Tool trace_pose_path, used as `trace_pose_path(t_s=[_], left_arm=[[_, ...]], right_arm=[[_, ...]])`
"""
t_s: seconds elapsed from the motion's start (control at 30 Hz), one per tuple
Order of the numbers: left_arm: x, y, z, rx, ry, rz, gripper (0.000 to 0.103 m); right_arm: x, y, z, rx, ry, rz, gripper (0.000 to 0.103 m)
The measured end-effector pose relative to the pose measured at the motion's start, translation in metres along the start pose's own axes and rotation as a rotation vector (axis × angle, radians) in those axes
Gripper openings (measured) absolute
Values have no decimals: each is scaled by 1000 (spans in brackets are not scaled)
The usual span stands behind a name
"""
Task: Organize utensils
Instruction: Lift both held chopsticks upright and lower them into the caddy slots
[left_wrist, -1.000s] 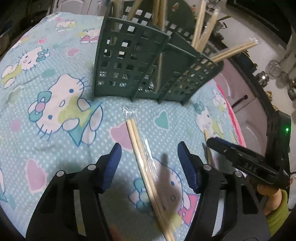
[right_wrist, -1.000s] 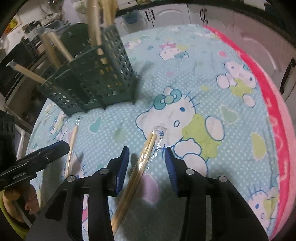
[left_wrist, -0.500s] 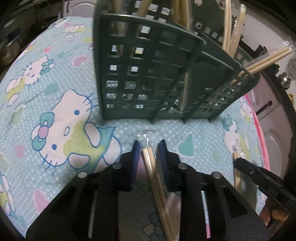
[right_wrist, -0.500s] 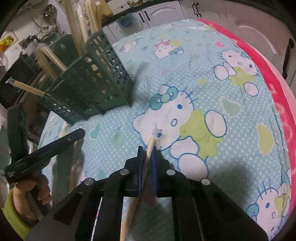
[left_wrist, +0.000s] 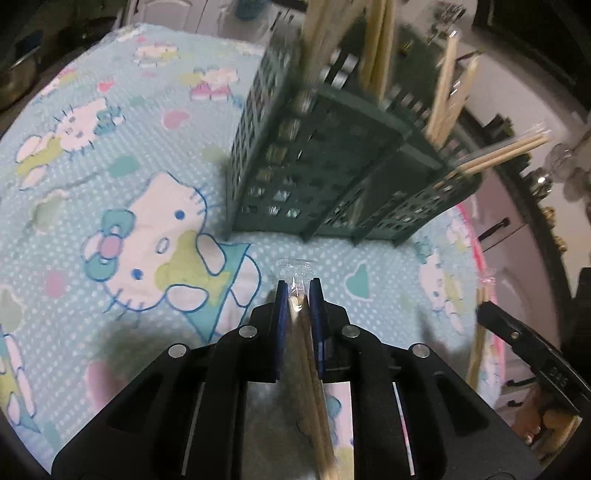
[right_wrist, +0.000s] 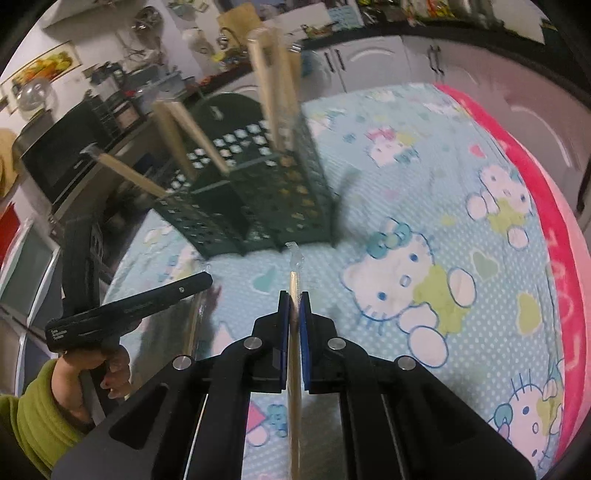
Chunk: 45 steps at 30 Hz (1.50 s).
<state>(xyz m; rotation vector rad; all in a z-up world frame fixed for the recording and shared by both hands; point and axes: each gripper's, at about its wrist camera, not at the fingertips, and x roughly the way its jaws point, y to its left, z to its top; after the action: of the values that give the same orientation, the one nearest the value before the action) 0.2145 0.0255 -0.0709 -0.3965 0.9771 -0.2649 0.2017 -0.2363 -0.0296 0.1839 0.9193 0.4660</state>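
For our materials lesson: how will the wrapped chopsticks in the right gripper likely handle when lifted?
Probably stiff: the wrapped chopsticks jut straight beyond the right gripper without sagging. Likely light, being thin wood. The glossy plastic sleeve may let them slip.

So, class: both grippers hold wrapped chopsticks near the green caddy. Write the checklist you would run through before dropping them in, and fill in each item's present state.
1. Left gripper shut on its wrapped chopsticks: ok.
2. Right gripper shut on its wrapped chopsticks: ok.
3. Green caddy standing upright on the Hello Kitty cloth: ok.
4. Free room in a compartment among the chopsticks already inside: cannot tell.
5. Held pairs raised above the caddy rim: not ok, both are below it.
6. The two grippers apart from each other: ok.
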Motion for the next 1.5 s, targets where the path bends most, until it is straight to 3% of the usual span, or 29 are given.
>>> trace_pose_path(t_s=[0.33, 0.53, 0.63, 1.13, 1.5], left_arm=[[-72, -11, 11, 50, -172, -57, 7], [-91, -37, 23, 92, -252, -75, 7], [-102, -50, 32, 115, -298, -81, 3], [-175, -106, 90, 228, -517, -145, 3], [-208, -125, 132, 273, -669, -71, 3]], right_arm=[[-22, 47, 9, -118, -64, 34, 6], [-41, 63, 20, -151, -123, 61, 6], [-53, 72, 29, -165, -168, 71, 6], [-117, 110, 92, -252, -435, 91, 5], [-135, 129, 141, -314, -579, 69, 5]])
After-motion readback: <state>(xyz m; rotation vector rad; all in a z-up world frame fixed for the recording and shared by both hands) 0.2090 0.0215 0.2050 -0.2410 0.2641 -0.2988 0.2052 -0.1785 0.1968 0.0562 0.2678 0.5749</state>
